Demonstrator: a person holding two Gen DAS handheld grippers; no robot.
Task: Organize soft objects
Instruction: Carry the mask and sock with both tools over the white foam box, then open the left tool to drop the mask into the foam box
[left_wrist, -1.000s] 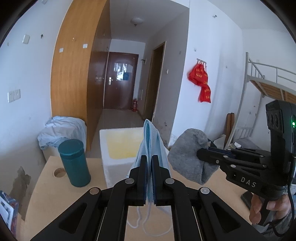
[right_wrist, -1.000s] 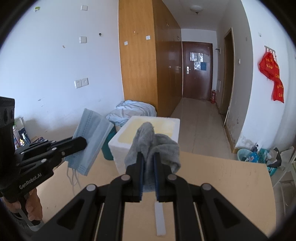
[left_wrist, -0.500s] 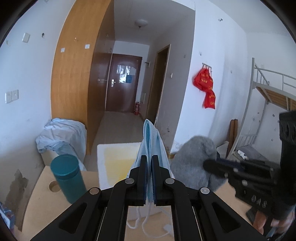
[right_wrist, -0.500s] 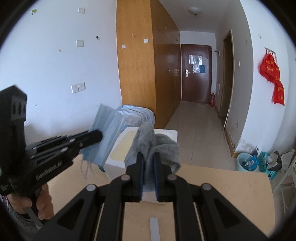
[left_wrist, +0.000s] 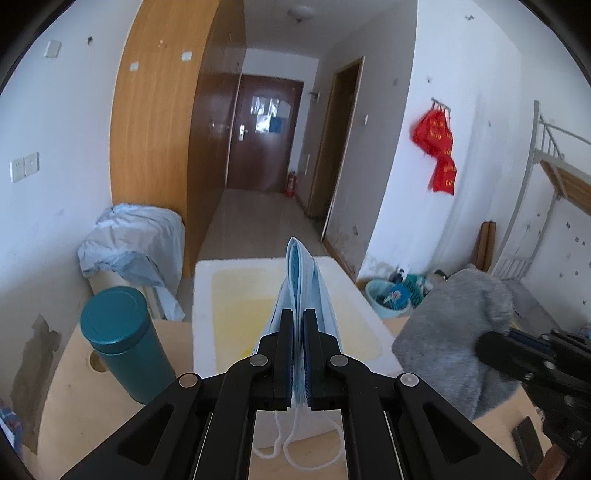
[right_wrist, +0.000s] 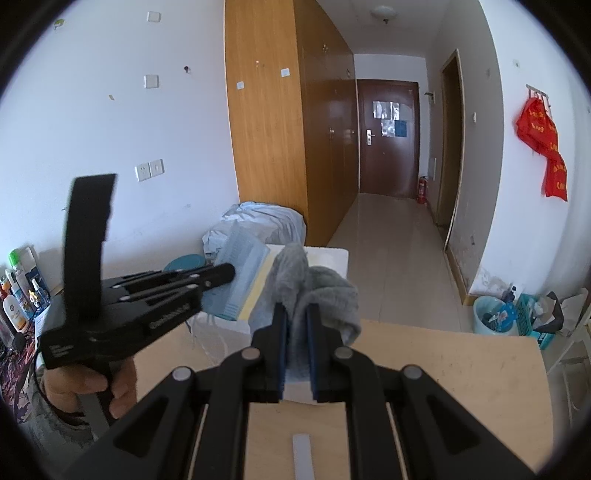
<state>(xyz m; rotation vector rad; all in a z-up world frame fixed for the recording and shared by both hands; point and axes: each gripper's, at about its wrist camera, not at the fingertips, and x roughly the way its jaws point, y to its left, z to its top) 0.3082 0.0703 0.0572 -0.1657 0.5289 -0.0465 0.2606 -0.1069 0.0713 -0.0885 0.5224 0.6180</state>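
The left gripper (left_wrist: 299, 354) pinches a face mask (left_wrist: 301, 280) over the foam box (left_wrist: 236, 295), ready to drop, while the right gripper (right_wrist: 297, 343) pinches a grey cloth (right_wrist: 314, 288) nearby.

Open foam box (left_wrist: 207, 314) straight ahead, teal flask (left_wrist: 125, 343) close at its left, bare tabletop (right_wrist: 461, 369) rightward.

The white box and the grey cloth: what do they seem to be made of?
White box: probably foam, with matte, thick, soft-edged walls and a yellowish inside. Grey cloth: seemingly fleece or knit, fuzzy, bunching limply in the right gripper.
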